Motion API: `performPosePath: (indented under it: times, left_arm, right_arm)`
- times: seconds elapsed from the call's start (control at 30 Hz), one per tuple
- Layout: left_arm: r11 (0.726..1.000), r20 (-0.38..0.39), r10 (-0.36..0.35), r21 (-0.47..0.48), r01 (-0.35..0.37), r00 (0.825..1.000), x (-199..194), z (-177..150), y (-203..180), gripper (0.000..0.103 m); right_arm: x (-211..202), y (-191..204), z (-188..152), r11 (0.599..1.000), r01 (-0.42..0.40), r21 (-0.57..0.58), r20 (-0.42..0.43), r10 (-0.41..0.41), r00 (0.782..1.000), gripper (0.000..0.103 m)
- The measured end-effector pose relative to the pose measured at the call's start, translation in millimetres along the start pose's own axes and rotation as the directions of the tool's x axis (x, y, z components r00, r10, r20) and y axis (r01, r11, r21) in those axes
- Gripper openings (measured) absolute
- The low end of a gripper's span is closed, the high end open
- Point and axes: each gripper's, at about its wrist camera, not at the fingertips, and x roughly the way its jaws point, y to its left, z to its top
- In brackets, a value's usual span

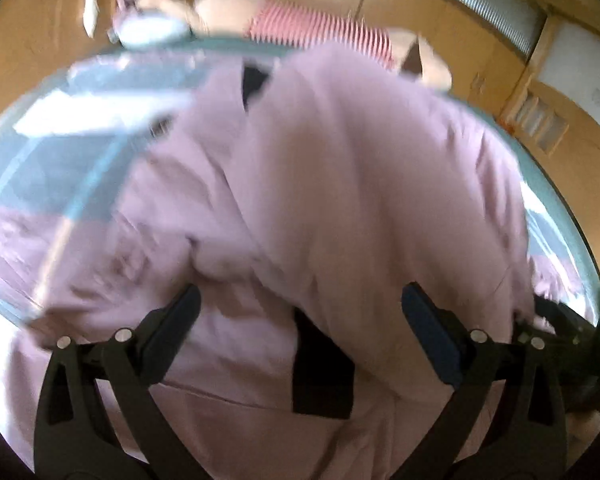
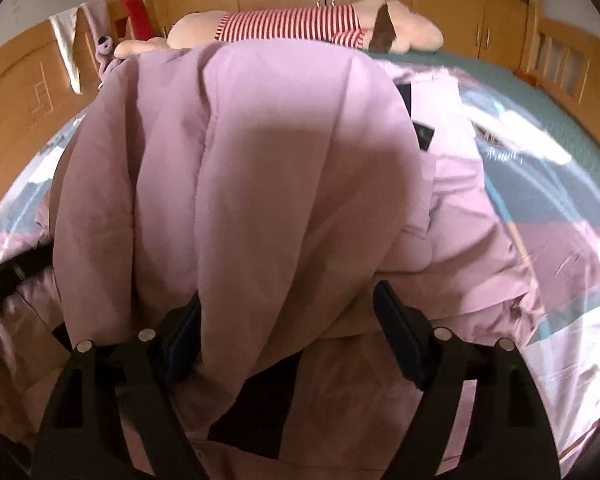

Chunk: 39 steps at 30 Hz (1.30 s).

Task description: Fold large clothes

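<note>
item: pink garment (image 2: 260, 184), large, padded-looking, with dark trim patches; lay heaped on the bed (image 2: 560, 92), its bulk doubled over on itself toward the near edge, one flatter panel spread out beside the heap on the side away from the wooden door. the fold looked partly made, not finished.

item: right gripper (image 2: 286, 316), just above the garment at its near edge, angled down; jaws stood wide apart, a hanging fold of the pink cloth between them but the pads not pressing it. released, by my reading, so the doubled layer could settle.

item: left gripper (image 1: 300, 312), also over the garment's near edge, jaws spread wide, nothing pinched; cloth lay beneath and between the fingers only. picture blurred, so fine contact could not be told.

item: plush toy (image 2: 320, 24) in a red-and-white striped top, at the far side of the garment, against the wardrobe doors; clear of the folding.

item: bedcover, teal and pink, shiny, under the garment; slippery-looking, likely to let the cloth slide when tugged.
</note>
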Motion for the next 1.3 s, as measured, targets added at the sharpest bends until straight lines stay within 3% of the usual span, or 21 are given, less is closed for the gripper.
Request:
performPosePath:
  times: [0.07,0.17,0.27,0.37,0.43,0.63,0.77,0.9,1.0,1.1,1.17,1.23,1.3]
  left_arm:
    - [1.000,-0.046,-0.001,-0.015,0.000,0.999,10.9,-4.2,1.5,0.101]
    - [1.000,-0.049,0.014,0.013,-0.014,0.999,12.6,-1.0,-1.1,0.101]
    - [0.999,-0.062,0.031,0.024,-0.030,0.998,17.0,-1.6,-2.9,0.101]
    - [0.999,-0.068,0.044,0.034,-0.042,0.997,22.3,-1.2,-3.4,0.101]
    - [0.998,-0.072,0.045,0.034,-0.043,0.996,21.4,-0.6,-3.8,0.101]
    - [0.995,-0.060,0.078,0.059,-0.075,0.995,17.2,-4.6,-11.4,0.101]
    - [0.985,0.039,0.155,0.064,-0.158,0.987,2.5,-2.1,-11.0,0.101]
    - [0.990,-0.032,0.141,0.011,-0.141,0.989,17.8,-1.9,2.8,0.101]
    - [0.987,-0.034,0.160,0.032,-0.159,0.987,19.4,-1.8,1.5,0.101]
    - [0.986,-0.036,0.164,0.034,-0.163,0.986,20.5,-3.9,3.5,0.101]
    - [0.986,-0.037,0.165,0.033,-0.163,0.986,22.4,-2.6,2.8,0.101]
    - [0.987,-0.033,0.160,0.031,-0.159,0.987,21.5,-0.2,3.5,0.101]
    - [0.990,0.011,0.137,-0.019,-0.137,0.990,10.2,3.3,9.3,0.101]
  right_arm:
    - [-9.9,-2.5,2.6,1.000,-0.013,0.022,0.032,0.012,0.999,0.081]
    - [-35.7,-5.3,4.7,0.998,-0.019,0.055,0.172,0.009,0.985,0.081]
    - [-51.8,7.3,6.1,0.999,-0.047,0.002,0.250,0.045,0.967,0.081]
    - [-38.9,35.0,1.8,0.993,-0.005,-0.118,0.214,0.030,0.976,0.081]
    - [-15.5,48.1,-6.3,0.981,0.051,-0.189,0.119,-0.029,0.992,0.081]
    - [-0.7,47.2,-12.1,0.980,0.064,-0.188,0.069,-0.052,0.996,0.083]
    - [0.6,48.3,-13.9,0.979,0.072,-0.188,0.064,-0.061,0.996,0.087]
    - [2.0,49.7,-12.7,0.981,0.074,-0.179,0.054,-0.065,0.996,0.092]
    - [-6.7,43.8,-8.9,0.987,0.046,-0.151,0.078,-0.035,0.996,0.092]
    - [-32.0,38.4,-6.0,0.994,0.060,-0.089,0.222,-0.038,0.974,0.092]
    - [-33.9,40.5,-4.9,0.992,0.092,-0.089,0.240,-0.068,0.968,0.092]
    - [-8.8,45.9,-7.8,0.974,0.181,-0.134,0.139,-0.162,0.977,0.092]
    - [8.2,38.1,-11.3,0.982,0.159,-0.100,0.063,-0.153,0.986,0.092]
